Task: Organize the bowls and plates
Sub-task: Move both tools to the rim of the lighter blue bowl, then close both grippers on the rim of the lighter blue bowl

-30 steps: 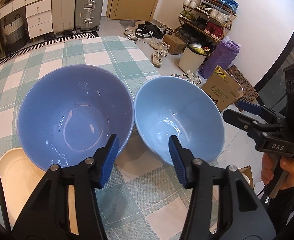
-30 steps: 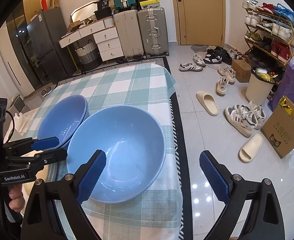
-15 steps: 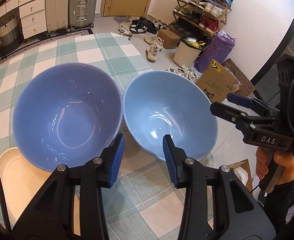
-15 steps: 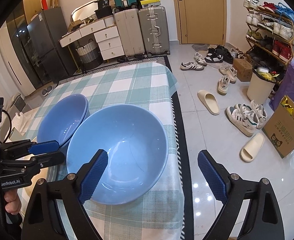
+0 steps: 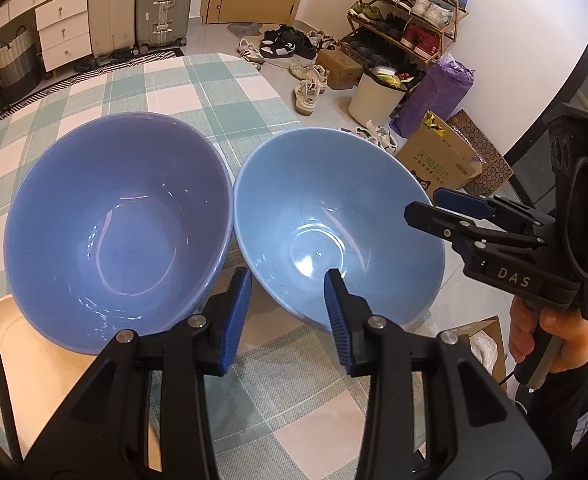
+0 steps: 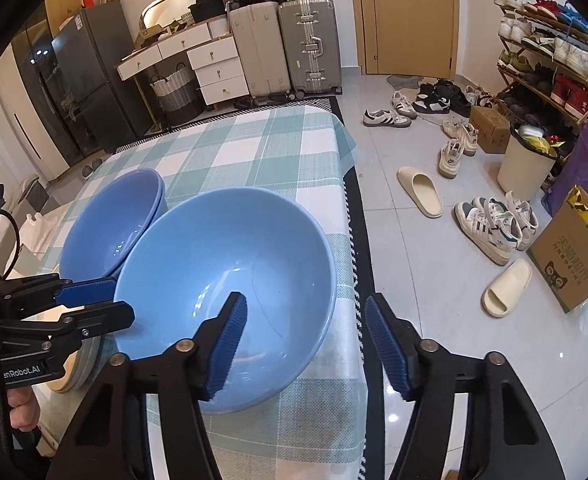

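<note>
On the checked desk [image 6: 253, 148] two bowls sit rim to rim: a dark bowl [image 5: 117, 232] and a light bowl [image 5: 334, 232], both empty. A cream plate [image 5: 33, 360] lies partly under the dark bowl. Nothing looks stacked yet, so we judge nearly all the sorting is left. Our left tool [image 5: 287, 320] is narrow, straddling the light bowl's near rim without pressing it. Our right tool [image 6: 306, 340] has just been closing, its jaws either side of that bowl's rim, not yet gripping.
</note>
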